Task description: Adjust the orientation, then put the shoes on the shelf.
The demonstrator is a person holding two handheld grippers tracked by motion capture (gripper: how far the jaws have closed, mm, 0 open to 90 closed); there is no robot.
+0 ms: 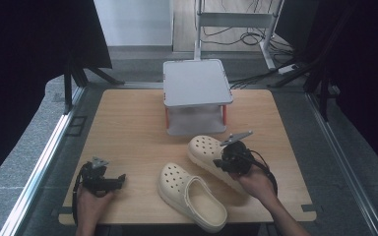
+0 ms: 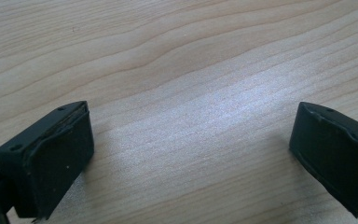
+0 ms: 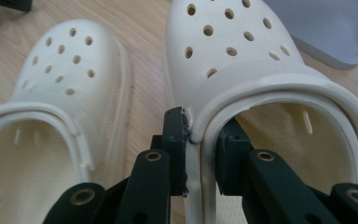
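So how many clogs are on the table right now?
2. One clog lies loose near the front edge; the other clog sits behind it, its side wall clamped in the right gripper, near the grey stand.

Two clogs side by side mid-table: right clog [image 1: 211, 156] just behind left clog [image 1: 189, 195], stand [image 1: 197, 83] beyond.

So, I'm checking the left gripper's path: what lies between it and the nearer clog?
Only bare wooden table, per the high view: nothing lies between the left gripper and the nearer clog.
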